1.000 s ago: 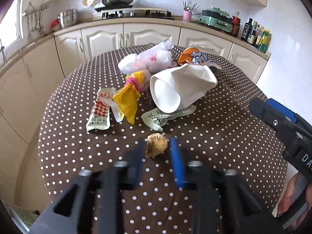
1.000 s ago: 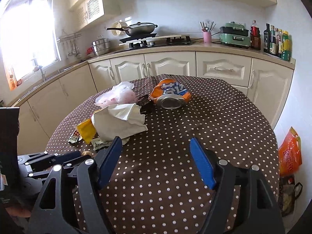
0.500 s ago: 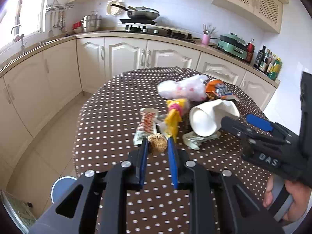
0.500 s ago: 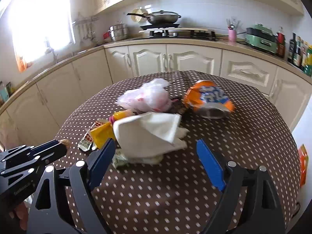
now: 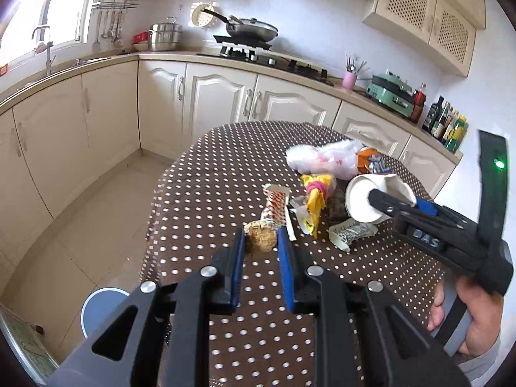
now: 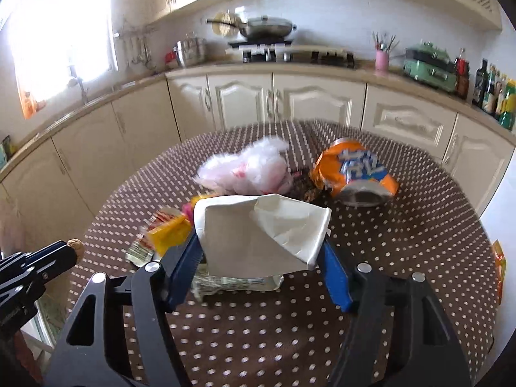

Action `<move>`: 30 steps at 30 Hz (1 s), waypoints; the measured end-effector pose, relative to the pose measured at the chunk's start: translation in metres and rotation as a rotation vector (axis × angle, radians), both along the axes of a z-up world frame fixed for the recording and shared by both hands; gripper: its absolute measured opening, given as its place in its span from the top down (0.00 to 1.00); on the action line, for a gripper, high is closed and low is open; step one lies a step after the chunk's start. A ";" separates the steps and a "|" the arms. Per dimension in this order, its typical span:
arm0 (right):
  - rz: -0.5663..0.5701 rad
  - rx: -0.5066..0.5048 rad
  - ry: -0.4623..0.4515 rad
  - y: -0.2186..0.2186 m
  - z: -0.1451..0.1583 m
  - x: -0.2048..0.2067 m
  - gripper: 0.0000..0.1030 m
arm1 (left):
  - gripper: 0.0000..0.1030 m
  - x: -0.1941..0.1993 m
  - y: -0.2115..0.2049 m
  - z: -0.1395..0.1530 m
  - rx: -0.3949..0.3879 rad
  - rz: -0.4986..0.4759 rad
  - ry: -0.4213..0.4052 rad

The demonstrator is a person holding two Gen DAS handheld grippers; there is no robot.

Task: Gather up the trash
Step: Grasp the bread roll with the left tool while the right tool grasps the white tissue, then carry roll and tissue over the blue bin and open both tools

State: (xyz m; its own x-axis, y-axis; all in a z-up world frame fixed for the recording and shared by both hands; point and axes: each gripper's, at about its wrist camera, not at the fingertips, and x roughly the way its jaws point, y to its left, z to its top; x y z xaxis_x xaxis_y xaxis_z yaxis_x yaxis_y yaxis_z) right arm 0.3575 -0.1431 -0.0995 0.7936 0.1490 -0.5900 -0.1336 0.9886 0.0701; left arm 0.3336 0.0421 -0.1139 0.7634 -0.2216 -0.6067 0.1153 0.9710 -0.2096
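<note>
My left gripper (image 5: 259, 249) is shut on a small brown walnut-like lump (image 5: 260, 240), held above the near left edge of the dotted table (image 5: 206, 174). The same lump (image 6: 75, 245) shows at the left gripper's tip in the right wrist view. My right gripper (image 6: 259, 242) is closing on a crumpled white paper cup (image 6: 258, 225) that lies on its side, with both pads against the cup's sides. In the left wrist view the cup (image 5: 358, 203) has its mouth turned towards me.
Around the cup lie a yellow wrapper (image 5: 314, 200), a red-and-white wrapper (image 5: 274, 206), a green-printed wrapper (image 5: 351, 232), a white plastic bag (image 6: 248, 171) and an orange chip bag (image 6: 354, 171). A blue bin (image 5: 100, 306) stands on the floor left of the table. Cabinets ring the room.
The left gripper shut on the brown lump, lifted it off the table and swung it left. The right gripper moved in over the paper cup and its jaws narrowed around it.
</note>
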 end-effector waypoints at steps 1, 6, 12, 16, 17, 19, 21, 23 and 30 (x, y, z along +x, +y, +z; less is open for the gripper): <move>0.002 -0.004 -0.018 0.003 0.004 -0.006 0.37 | 0.81 -0.003 0.004 0.001 -0.006 0.007 -0.005; 0.113 0.029 -0.080 0.046 0.030 -0.030 0.37 | 0.81 -0.021 0.043 0.007 -0.039 0.065 -0.033; 0.336 0.051 -0.074 0.139 0.034 -0.048 0.37 | 0.81 -0.050 0.112 -0.003 -0.043 0.189 -0.027; 0.458 0.056 -0.024 0.200 0.019 -0.054 0.37 | 0.81 -0.070 0.164 -0.022 -0.050 0.288 0.011; 0.495 0.046 -0.009 0.221 0.012 -0.056 0.37 | 0.81 -0.075 0.178 -0.027 -0.051 0.316 0.022; 0.537 0.040 0.011 0.246 0.003 -0.057 0.37 | 0.81 -0.084 0.204 -0.038 -0.049 0.368 0.042; 0.582 0.026 0.038 0.275 -0.011 -0.059 0.37 | 0.81 -0.091 0.228 -0.050 -0.051 0.412 0.065; 0.610 0.014 0.069 0.298 -0.027 -0.059 0.37 | 0.81 -0.096 0.252 -0.066 -0.059 0.453 0.093; 0.644 -0.044 0.184 0.355 -0.087 -0.043 0.37 | 0.81 -0.087 0.307 -0.124 -0.090 0.518 0.206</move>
State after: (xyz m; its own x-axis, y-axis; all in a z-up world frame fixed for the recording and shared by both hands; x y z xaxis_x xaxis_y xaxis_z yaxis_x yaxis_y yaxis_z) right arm 0.3148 0.2116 -0.1860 0.4401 0.5320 -0.7234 -0.6877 0.7177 0.1095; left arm 0.2462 0.3489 -0.2380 0.6538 0.0927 -0.7510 -0.4234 0.8673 -0.2616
